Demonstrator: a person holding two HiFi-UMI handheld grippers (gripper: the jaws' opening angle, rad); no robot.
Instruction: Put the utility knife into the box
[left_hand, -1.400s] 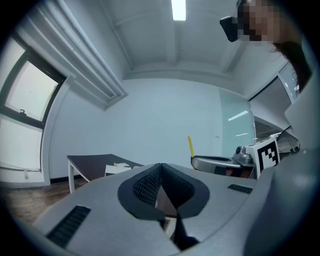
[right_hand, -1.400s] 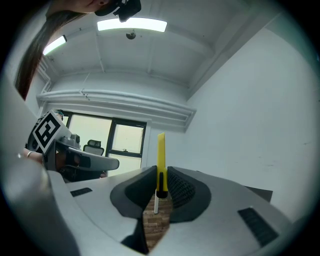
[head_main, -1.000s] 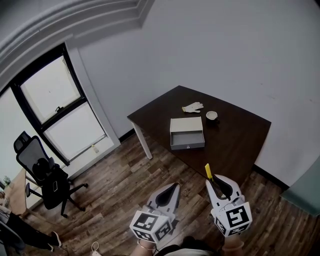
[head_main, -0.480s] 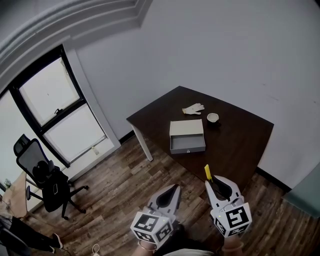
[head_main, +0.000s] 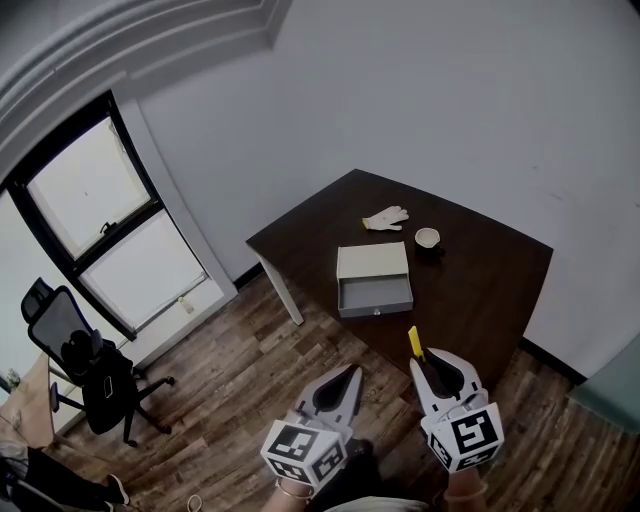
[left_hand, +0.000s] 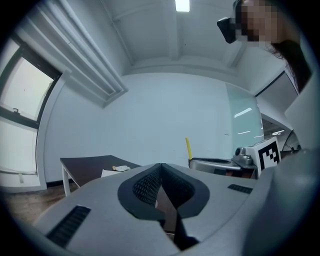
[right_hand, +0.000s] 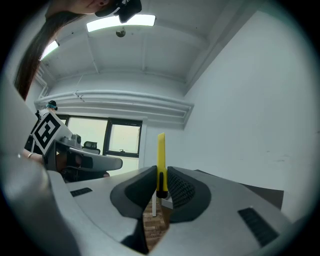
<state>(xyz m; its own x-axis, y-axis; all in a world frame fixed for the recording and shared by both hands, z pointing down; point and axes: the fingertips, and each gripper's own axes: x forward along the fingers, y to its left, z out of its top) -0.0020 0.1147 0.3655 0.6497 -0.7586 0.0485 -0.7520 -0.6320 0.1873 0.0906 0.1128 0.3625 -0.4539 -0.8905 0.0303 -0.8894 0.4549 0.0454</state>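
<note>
Head view, steep look down. Right gripper (head_main: 426, 360), at 5 o'clock in the picture, is clamped on the utility knife (head_main: 415, 342). The knife is a slim, flat yellow plastic strip standing upright past the jaw tips, with a black slider low on its body. It is in the air over the near table edge, well apart from the box (head_main: 374, 309).

Right gripper view: the ribbed dark pads press both flat sides of the knife, and the yellow end rises straight at 12 o'clock.

Left gripper (head_main: 351, 371), at 6 o'clock, is clenched with nothing in it. Left gripper view: its two ribbed pads (left_hand: 146, 184) meet in a peak at the tips.

The box is pale grey, shallow and rectangular, and lies open on the table (head_main: 480, 290). Its lid is folded back flat behind the tray, and a small dark mark shows on the front wall. The table top is dark brown, smooth and angular, on a white leg.

A white knitted glove (head_main: 386, 216) lies crumpled at 12 o'clock from the box. A small round white cup (head_main: 427, 237) sits at 1 o'clock from the box. Neither touches it.

The floor (head_main: 230, 390) is wood-grain planks. A black-framed window (head_main: 100, 220) is at 9 o'clock, and a black mesh office chair (head_main: 85, 375) at 8 o'clock.
</note>
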